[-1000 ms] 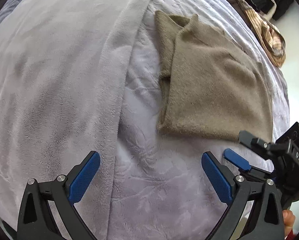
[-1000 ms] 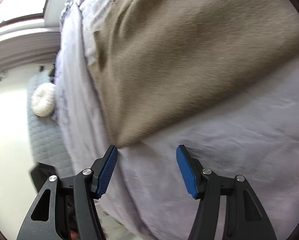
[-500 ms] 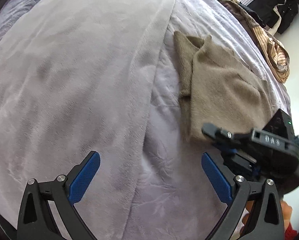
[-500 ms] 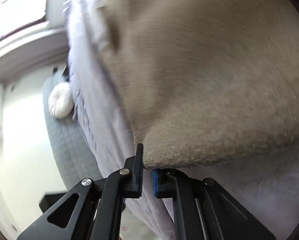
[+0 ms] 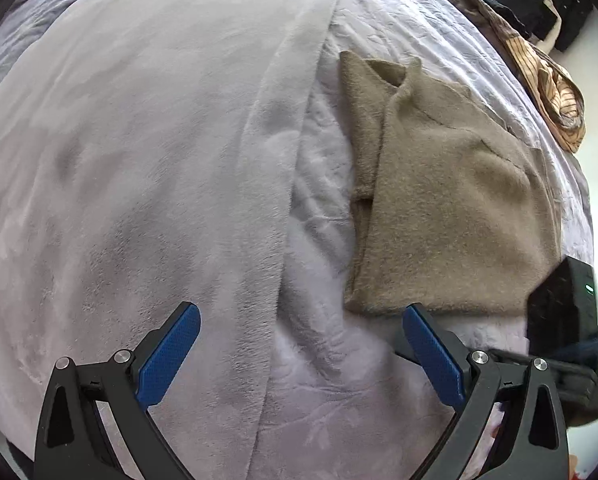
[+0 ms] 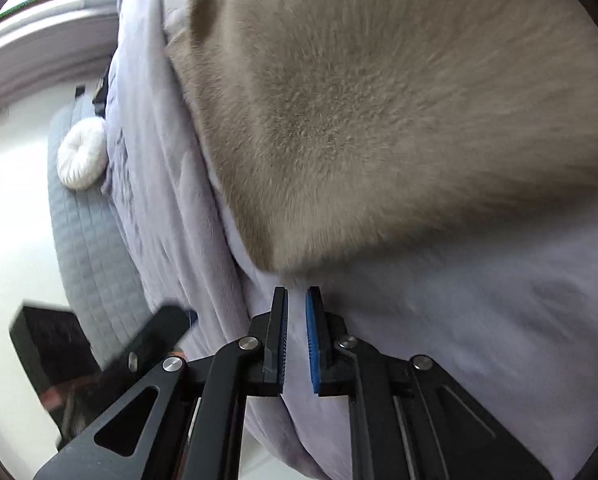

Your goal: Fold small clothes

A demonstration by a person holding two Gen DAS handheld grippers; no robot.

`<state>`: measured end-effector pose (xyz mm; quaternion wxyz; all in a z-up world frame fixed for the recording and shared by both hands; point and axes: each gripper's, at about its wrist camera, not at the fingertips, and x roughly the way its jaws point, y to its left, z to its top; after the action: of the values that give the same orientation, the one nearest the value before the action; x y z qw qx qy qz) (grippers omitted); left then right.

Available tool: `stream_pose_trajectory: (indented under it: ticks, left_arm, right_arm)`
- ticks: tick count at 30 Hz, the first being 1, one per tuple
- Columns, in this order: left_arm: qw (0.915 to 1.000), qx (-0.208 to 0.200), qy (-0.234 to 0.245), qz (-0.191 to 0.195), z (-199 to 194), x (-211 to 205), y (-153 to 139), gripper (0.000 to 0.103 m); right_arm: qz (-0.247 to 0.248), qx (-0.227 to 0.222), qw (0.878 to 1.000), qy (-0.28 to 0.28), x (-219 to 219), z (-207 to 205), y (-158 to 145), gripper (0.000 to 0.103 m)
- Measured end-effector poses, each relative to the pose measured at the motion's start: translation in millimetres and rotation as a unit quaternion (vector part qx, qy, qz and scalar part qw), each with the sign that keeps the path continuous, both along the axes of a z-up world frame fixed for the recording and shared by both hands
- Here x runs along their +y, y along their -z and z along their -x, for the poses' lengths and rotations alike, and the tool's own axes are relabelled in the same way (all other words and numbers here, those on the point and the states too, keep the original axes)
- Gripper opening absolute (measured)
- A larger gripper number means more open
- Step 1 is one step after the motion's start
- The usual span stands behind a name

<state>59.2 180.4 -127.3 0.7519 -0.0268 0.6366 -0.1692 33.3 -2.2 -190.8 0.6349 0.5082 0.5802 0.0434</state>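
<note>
A folded tan fuzzy garment (image 5: 447, 200) lies flat on the lilac bedspread (image 5: 327, 360), up and right of my left gripper (image 5: 299, 344). The left gripper is open and empty, its right pad near the garment's near edge. In the right wrist view the garment (image 6: 379, 112) fills the upper frame. My right gripper (image 6: 297, 312) is nearly shut, with a narrow gap between the pads and nothing in it, just below the garment's near corner. The right gripper's black body (image 5: 559, 320) shows at the right edge of the left wrist view.
A plush pale blanket (image 5: 139, 160) covers the left half of the bed. Striped and dark clothes (image 5: 547, 76) lie piled at the far right. A grey quilted seat (image 6: 87, 248) with a white round cushion (image 6: 81, 156) stands beside the bed.
The right gripper closed from wide open at the garment's corner, then drew back slightly; the corner now lies free above its pads. The left gripper stayed open and shifted little.
</note>
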Motion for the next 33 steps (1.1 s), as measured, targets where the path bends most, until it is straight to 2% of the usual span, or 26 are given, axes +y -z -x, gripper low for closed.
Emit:
stream_pose_trajectory:
  ticks: [2,4,5,6,13,17,24,33]
  left_arm:
    - [1.0,-0.001,0.005,0.001,0,-5,-1,0.102]
    - [1.0,-0.001,0.009,0.003,-1,-9,-1,0.102]
    - [0.9999,-0.001,0.011,0.003,0,-11,-1,0.102]
    - [0.9999,-0.001,0.014,0.002,0,-14,-1,0.102]
    - [0.9998,0.003,0.018,-0.001,0,-23,3,0.102]
    - [0.9998,0.006,0.021,0.0,2,-27,5,0.102]
    - [0.9975,0.029,-0.002,0.064,-6,-23,13,0.102]
    - [0.9962,0.024,0.002,0.083,-11,-29,20,0.102]
  right_arm:
    - [0.011,-0.01,1.0,0.007,-11,7,-13,0.014]
    - [0.021,-0.014,1.0,0.015,-22,16,-21,0.029]
    - [0.028,-0.015,0.999,0.02,-26,20,-25,0.049]
    - [0.035,-0.02,0.999,0.026,-32,23,-28,0.058]
    - [0.037,-0.024,0.997,0.065,-74,52,-27,0.058]
    - [0.029,-0.034,0.995,0.084,-82,59,-25,0.058]
    - [-0.004,-0.05,0.993,0.107,-87,65,-9,0.058]
    - [-0.038,-0.086,0.986,0.139,-89,57,4,0.058]
